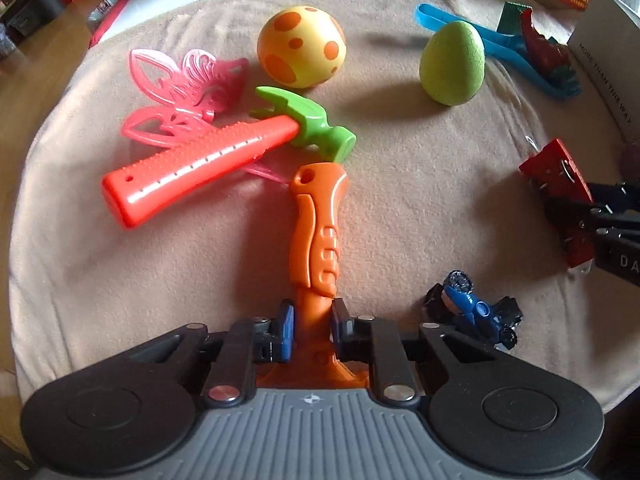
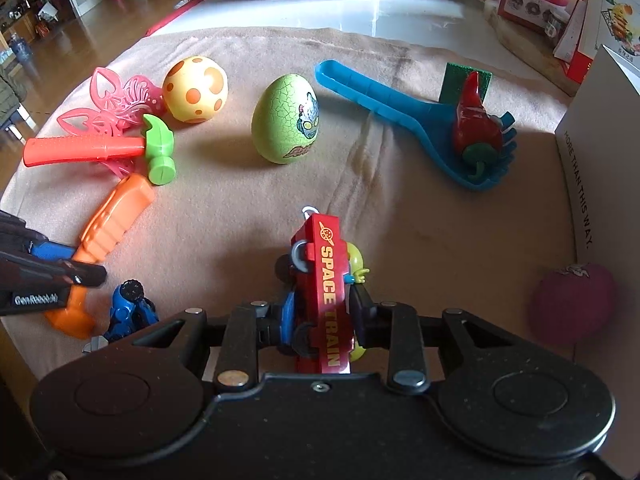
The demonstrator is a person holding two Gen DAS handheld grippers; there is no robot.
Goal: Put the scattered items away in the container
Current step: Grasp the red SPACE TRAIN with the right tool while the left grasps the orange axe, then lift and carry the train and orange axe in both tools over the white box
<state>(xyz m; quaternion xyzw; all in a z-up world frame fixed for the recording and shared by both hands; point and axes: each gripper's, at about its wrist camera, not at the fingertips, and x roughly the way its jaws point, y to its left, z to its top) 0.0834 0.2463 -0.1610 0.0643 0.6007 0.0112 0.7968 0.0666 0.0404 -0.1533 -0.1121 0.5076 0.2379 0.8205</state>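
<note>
Orange tool (image 1: pixel 318 236) is clamped nr its neck by left tongs (image 1: pixel 313 322); red train (image 2: pixel 326 280) is clamped by right tongs (image 2: pixel 325 316), above cloth-covered worktop (image 2: pixel 420 216), white box (image 2: pixel 588 168) just to the rt.

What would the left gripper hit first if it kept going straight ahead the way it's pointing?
The left gripper is shut on the orange tool, which leads the way. Its far tip almost touches the green hammer head, so that would likely be met first, though the exact gap is unclear.
</note>
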